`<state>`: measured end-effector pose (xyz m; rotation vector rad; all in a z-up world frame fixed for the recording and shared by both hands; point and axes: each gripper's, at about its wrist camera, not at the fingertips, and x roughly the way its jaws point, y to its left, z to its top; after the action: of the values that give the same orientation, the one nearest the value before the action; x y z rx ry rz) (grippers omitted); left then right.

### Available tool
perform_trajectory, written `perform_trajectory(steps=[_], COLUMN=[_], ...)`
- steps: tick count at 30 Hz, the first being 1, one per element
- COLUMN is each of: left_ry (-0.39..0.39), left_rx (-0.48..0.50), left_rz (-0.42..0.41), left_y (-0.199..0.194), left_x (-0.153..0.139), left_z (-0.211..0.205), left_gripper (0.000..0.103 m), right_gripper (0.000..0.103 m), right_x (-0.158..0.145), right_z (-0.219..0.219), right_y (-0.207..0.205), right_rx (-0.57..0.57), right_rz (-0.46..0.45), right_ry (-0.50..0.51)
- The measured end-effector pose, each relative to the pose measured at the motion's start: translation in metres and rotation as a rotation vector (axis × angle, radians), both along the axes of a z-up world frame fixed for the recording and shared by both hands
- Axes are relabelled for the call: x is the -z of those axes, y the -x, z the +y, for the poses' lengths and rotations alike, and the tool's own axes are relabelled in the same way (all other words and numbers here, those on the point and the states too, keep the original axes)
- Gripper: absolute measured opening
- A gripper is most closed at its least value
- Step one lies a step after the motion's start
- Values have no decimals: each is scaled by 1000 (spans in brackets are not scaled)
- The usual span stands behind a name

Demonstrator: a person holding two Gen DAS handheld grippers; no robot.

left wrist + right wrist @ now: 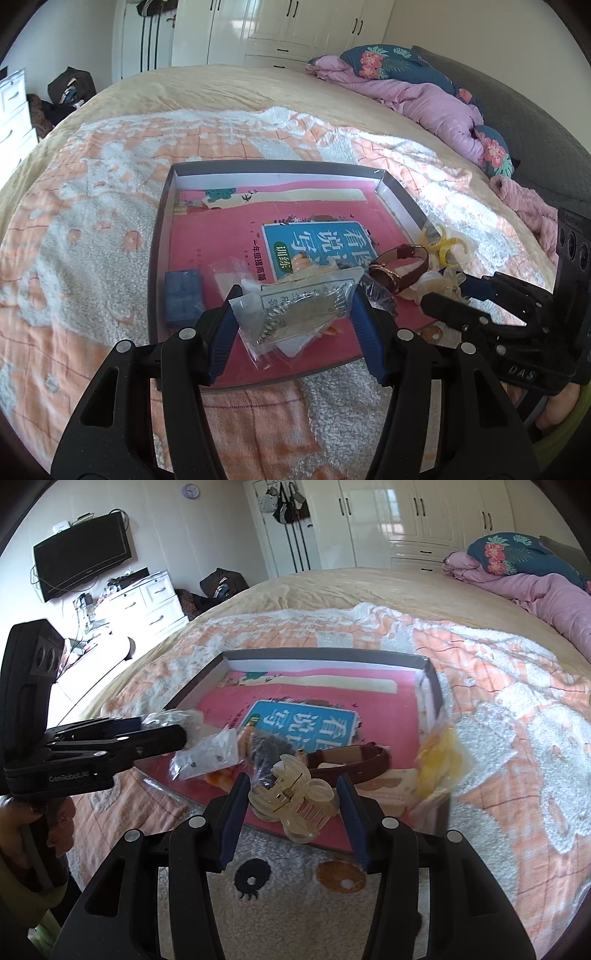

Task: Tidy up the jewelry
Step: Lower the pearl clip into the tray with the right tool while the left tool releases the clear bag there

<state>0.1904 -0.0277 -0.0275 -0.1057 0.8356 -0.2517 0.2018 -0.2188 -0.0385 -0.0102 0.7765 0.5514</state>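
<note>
Two handheld grippers are working over a shallow tray (pixel 400 206) on a bed. The left gripper (pixel 293 314), jaws half open, is clamping a clear bag of silvery jewelry (pixel 295 314) above the tray's near edge; the right gripper (pixel 291 797), likewise half open, is gripping a translucent hair claw (pixel 291 801) beside a brown-strapped watch (pixel 354 762).

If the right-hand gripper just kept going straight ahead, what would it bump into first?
Probably the pale hair claw clip sitting between the right gripper's fingers; the brown watch strap lies just beyond.

"GenRobot.AI" on left gripper (pixel 162 738); "DAS" on right gripper (pixel 448 295).
</note>
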Motion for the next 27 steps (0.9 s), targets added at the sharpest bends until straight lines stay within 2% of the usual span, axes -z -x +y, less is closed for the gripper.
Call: perform_trajectory(steps=[16, 27], left_ry=[6, 8], left_rx=[1, 5], left_rz=[19, 18], left_y=[-5, -4], left_x=[7, 8], left_z=[0, -2], left_gripper=[50, 50], right_gripper=[48, 54], right_x=[9, 11], right_z=[8, 6], right_y=[-6, -5], right_rx=[-7, 2], right_rz=[9, 21], right_ry=[33, 26])
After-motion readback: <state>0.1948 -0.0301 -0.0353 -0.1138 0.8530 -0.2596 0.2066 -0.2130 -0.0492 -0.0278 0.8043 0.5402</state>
